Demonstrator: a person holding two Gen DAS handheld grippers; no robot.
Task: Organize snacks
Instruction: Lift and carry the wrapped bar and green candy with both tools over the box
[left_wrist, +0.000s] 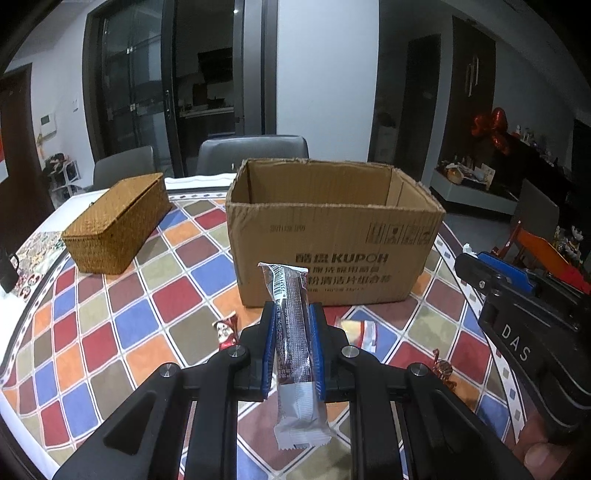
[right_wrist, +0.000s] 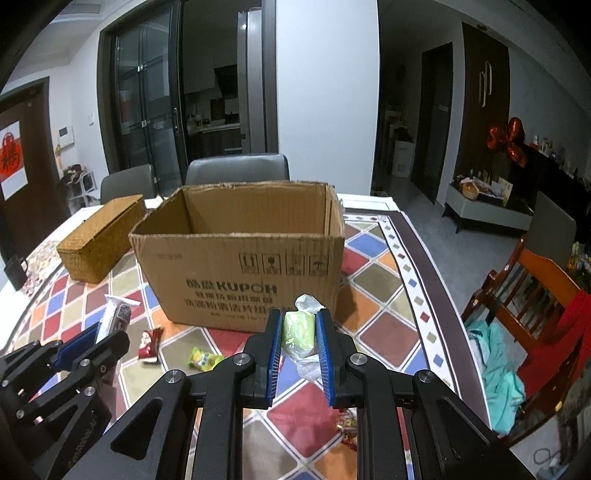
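Clamped mid-length in left hand-held gripper (left_wrist: 291, 347) at frame centre, wrapped snack bar (left_wrist: 293, 332) looks light, crinkly, slippery w/ brittle filling, while right hand-held gripper (right_wrist: 299, 345), also centre-frame, pinches soft green candy (right_wrist: 298, 332); cardboard box (right_wrist: 236, 258) upper-centre.

left gripper (left_wrist: 291, 325): jaws clamped, tilted down | right gripper (right_wrist: 300, 332): jaws clamped, tilted down

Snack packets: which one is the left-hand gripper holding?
The long dark bar in a silver-ended wrapper, standing upright between the left gripper's blue pads. The right gripper holds a pale green sweet; other packets lie on the table.
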